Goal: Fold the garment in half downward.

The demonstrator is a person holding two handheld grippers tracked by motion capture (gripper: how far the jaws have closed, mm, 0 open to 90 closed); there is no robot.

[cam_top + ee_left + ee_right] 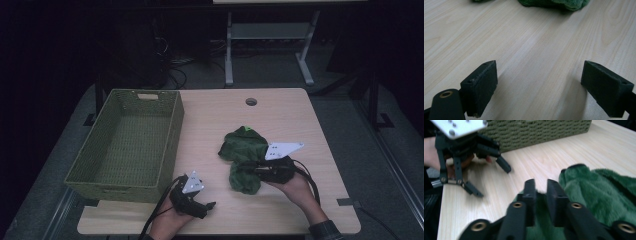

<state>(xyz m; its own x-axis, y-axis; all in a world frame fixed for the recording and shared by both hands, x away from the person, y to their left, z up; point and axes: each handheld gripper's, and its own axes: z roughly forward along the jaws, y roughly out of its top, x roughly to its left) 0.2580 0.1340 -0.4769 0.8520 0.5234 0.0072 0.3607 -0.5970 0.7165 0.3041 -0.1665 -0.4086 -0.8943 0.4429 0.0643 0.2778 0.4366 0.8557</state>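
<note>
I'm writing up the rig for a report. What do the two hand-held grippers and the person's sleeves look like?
Both the left hand-held gripper and the right hand-held gripper are black linkage frames with brass-coloured pivots, blocky black jaws, a pale three-cornered plate on top and a trailing black cable. A dark cuff shows at the right wrist.

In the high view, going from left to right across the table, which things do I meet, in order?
Green woven basket → left claw, jaws open over bare wood → green plush cloth → right claw's grey plate.
</note>
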